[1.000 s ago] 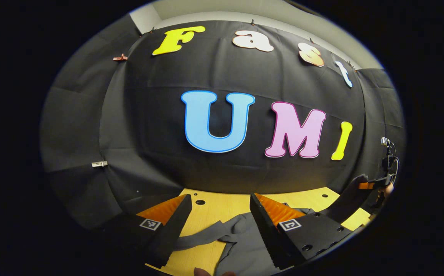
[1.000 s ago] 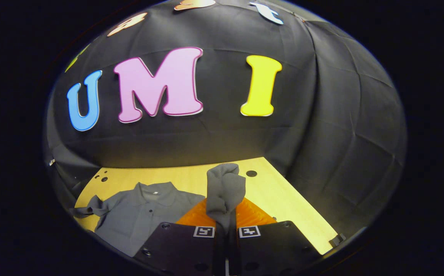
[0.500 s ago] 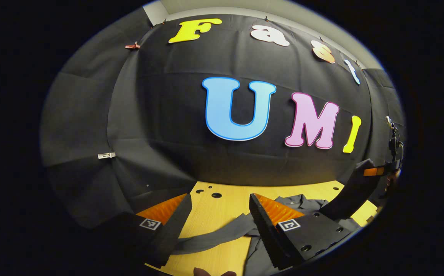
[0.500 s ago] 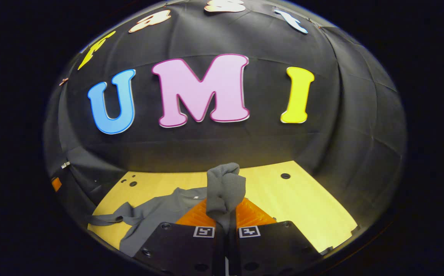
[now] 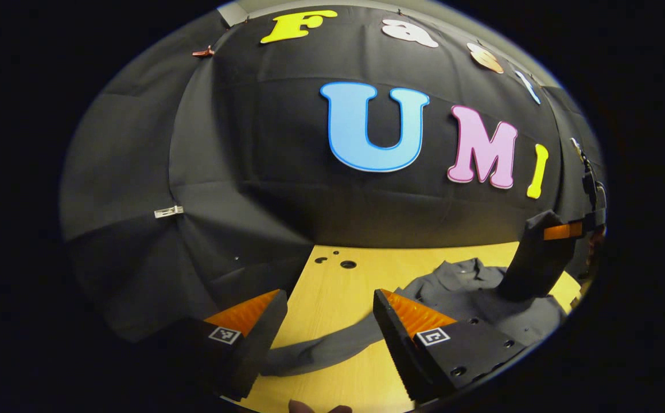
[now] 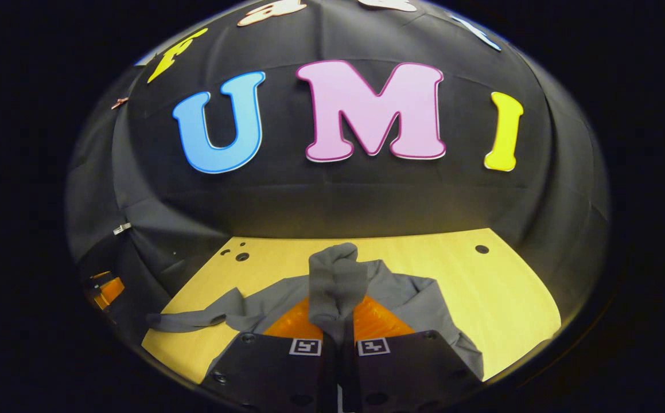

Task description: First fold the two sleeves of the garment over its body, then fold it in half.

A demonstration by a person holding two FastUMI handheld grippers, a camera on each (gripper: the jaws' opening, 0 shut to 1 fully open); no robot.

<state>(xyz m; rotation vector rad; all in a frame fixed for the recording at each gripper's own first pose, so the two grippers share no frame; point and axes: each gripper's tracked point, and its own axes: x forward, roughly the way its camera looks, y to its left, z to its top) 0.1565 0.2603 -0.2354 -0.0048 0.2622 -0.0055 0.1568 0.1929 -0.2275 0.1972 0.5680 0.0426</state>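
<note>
A grey collared shirt (image 6: pixel 407 295) lies on the yellow table (image 6: pixel 498 292). My right gripper (image 6: pixel 338 314) is shut on the bunched end of one sleeve (image 6: pixel 335 275), held up over the shirt's body. The other sleeve (image 6: pixel 194 318) stretches out flat to the left. In the left gripper view that flat sleeve (image 5: pixel 321 350) lies on the table between and just beyond the fingers of my left gripper (image 5: pixel 327 298), which is open and holds nothing. Farther right there, the right gripper (image 5: pixel 562 231) hangs over the shirt's body (image 5: pixel 470 292) with the lifted sleeve (image 5: pixel 530 264) trailing down from it.
The booth's black cloth wall (image 5: pixel 252 172) closes the back and sides of the table. Small round holes (image 5: pixel 347 264) mark the table's far left corner, and another hole (image 6: pixel 481 249) its far right. Bare wood (image 6: pixel 516 310) lies right of the shirt.
The right gripper has carried its sleeve leftwards, from beside the shirt to over its body. The left gripper stays open; the flat sleeve now lies straighter between its fingers.
</note>
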